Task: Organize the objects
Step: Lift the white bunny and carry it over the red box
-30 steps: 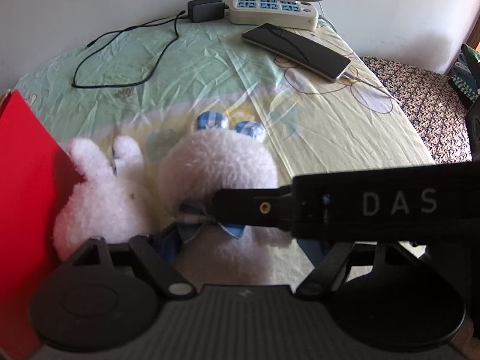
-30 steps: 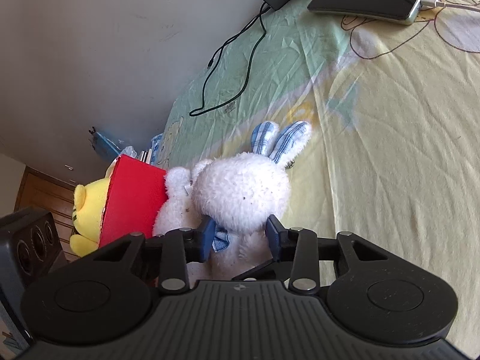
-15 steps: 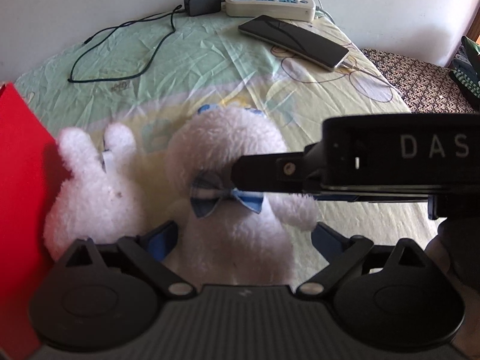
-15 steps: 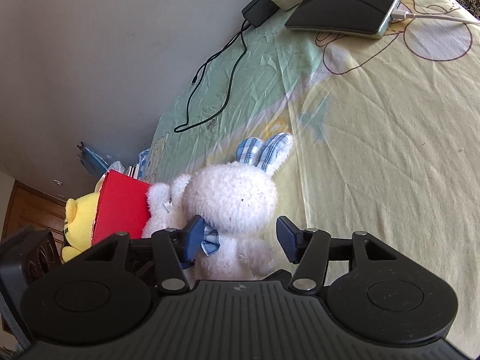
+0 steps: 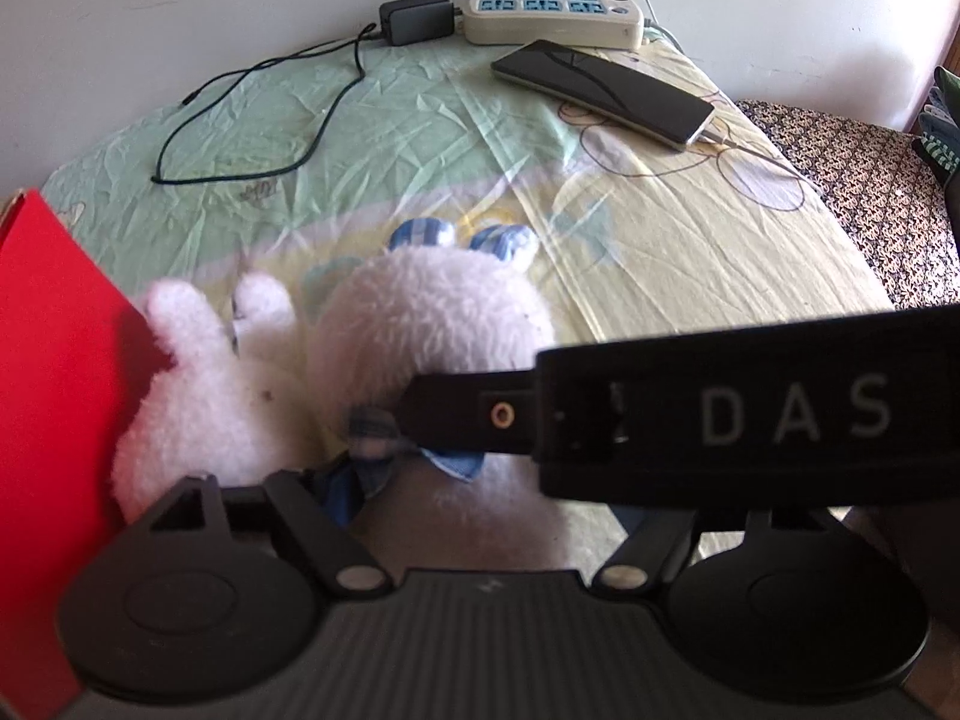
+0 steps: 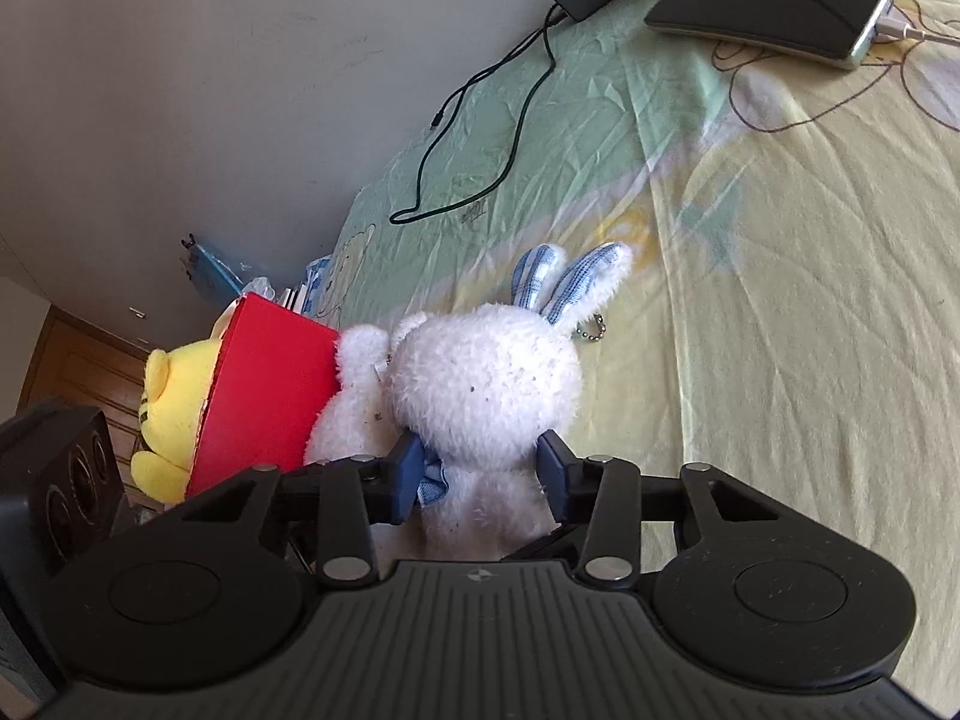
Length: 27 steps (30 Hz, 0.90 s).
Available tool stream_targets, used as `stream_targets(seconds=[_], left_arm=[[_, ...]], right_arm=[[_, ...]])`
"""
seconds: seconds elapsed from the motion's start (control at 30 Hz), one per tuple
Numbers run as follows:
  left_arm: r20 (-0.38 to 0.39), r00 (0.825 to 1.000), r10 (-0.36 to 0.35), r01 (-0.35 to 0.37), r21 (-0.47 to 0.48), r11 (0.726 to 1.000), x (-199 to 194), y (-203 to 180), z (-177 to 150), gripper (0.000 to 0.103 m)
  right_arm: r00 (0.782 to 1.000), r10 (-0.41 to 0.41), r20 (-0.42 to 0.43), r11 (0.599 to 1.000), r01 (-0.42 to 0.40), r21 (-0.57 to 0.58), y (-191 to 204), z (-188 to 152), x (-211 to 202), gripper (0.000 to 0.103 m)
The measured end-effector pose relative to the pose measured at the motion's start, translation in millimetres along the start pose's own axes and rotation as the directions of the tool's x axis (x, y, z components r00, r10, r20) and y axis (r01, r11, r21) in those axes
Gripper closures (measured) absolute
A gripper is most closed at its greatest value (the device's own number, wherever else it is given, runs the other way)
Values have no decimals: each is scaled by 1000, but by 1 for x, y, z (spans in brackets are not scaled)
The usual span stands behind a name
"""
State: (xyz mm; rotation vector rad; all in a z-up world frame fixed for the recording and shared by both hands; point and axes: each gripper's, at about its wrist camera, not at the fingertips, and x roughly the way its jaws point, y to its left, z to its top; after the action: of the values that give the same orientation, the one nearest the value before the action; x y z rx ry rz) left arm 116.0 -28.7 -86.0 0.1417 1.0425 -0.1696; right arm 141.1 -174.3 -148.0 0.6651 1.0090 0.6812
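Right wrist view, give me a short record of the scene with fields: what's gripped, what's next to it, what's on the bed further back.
held item: white plush rabbit with blue checked ears and bow
right gripper: shut on the rabbit's neck, one finger on each side
left gripper: fingers spread around the rabbit's lower body, not seen pressing it
beside the rabbit: second white plush, touching it and the red box
behind box: yellow plush
further back: phone, charger cable, power strip
surface: bedsheet
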Motion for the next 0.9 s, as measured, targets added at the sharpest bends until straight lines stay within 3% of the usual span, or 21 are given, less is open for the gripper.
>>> stream_targets(seconds=[0.17, 0.9], left_arm=[[1, 1000, -16, 16, -1, 1000, -7, 2, -4, 42], [95, 990, -104, 100, 52, 994, -88, -32, -43, 43]], right_arm=[[1000, 19, -9, 1000, -19, 3, 1, 0, -10, 65], [997, 17, 79, 1000, -16, -16, 40, -54, -87, 66]])
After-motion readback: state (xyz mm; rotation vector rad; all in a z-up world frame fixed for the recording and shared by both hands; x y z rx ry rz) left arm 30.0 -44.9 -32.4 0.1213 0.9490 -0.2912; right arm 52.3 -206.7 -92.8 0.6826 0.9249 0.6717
